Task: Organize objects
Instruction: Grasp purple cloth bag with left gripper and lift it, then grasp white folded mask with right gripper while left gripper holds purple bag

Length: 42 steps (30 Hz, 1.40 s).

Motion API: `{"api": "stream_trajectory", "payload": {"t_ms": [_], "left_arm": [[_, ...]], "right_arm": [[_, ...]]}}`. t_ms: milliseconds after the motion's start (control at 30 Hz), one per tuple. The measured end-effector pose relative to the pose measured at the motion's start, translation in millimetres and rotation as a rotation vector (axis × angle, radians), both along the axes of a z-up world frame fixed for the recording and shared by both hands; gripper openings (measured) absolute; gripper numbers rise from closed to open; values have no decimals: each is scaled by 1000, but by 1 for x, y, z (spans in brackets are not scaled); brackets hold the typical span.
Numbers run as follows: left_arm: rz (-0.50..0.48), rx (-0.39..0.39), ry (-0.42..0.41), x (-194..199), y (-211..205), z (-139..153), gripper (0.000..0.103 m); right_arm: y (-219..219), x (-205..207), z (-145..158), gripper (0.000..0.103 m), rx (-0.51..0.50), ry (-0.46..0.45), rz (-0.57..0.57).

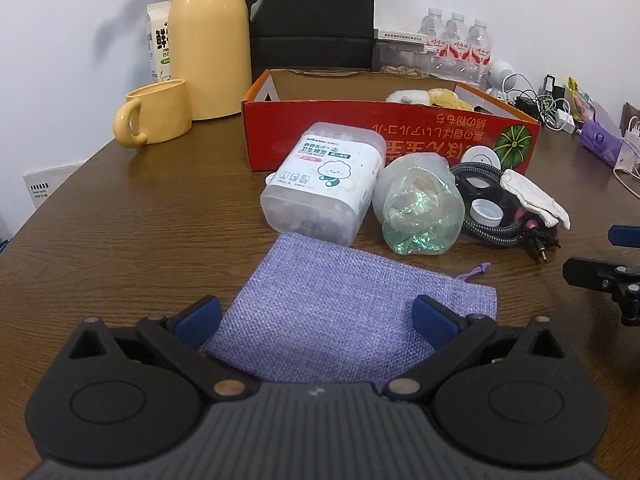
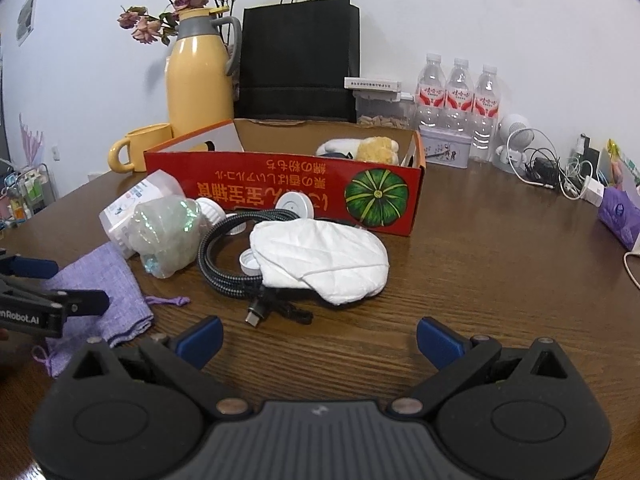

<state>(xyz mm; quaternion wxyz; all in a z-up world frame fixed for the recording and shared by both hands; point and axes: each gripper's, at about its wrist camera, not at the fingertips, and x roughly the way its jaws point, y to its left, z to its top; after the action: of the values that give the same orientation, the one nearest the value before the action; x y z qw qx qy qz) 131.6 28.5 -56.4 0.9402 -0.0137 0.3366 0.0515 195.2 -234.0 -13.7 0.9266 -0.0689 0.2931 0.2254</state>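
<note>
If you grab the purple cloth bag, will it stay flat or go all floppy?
The purple bag will probably droop; it is thin woven cloth lying flat and looks empty, so likely light. Its drawstring may dangle.

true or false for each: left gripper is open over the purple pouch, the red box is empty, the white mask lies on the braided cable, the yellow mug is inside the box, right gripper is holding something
1. The left gripper is open over the purple pouch. True.
2. The red box is empty. False: plush items lie inside it at its right end.
3. The white mask lies on part of the braided cable. True.
4. The yellow mug is inside the box. False: it stands on the table outside the box, beside the yellow thermos.
5. The right gripper is holding something. False: its fingers are spread apart with only bare table between them.
</note>
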Motion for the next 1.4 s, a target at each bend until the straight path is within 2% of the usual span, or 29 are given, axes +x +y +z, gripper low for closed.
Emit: {"api": "stream_trajectory", "payload": {"t_ms": [167, 267, 367, 433, 467, 533, 600, 733, 833, 933, 1133, 1333, 1400], "left_arm": [[-7, -1, -3, 0, -2, 0, 102], [-27, 2, -22, -4, -6, 2, 90], [-57, 3, -50, -12, -15, 3, 67], [-81, 1, -65, -16, -22, 4, 43], [-87, 5, -72, -17, -26, 4, 39], [-84, 14, -84, -19, -31, 4, 22], [-91, -10, -88, -19, -31, 4, 10], [-87, -43, -123, -27, -29, 11, 9], [-90, -64, -178, -38, -24, 26, 9], [-81, -60, -241, -45, -19, 44, 9], [-66, -65, -342, -48, -10, 75, 9], [-65, -79, -360, -37, -5, 85, 9], [-62, -89, -359, -34, -2, 85, 9]], "right_arm": [[0, 3, -3, 103, -7, 33, -12], [0, 3, -3, 103, -8, 33, -12], [0, 3, -3, 103, -8, 34, -12], [0, 3, -3, 103, -9, 33, -12], [0, 3, -3, 103, -8, 34, -12], [0, 4, -3, 103, -5, 39, -13], [0, 4, -3, 103, -1, 41, -14], [-2, 2, -2, 103, 15, 36, -19], [-2, -1, 0, 103, 36, 8, -7], [0, -2, 3, 103, 37, -20, 1], [9, 14, 11, 103, 26, -18, 14], [16, 45, 15, 103, 11, 5, 41], [17, 60, 12, 103, 17, 45, 58]]}}
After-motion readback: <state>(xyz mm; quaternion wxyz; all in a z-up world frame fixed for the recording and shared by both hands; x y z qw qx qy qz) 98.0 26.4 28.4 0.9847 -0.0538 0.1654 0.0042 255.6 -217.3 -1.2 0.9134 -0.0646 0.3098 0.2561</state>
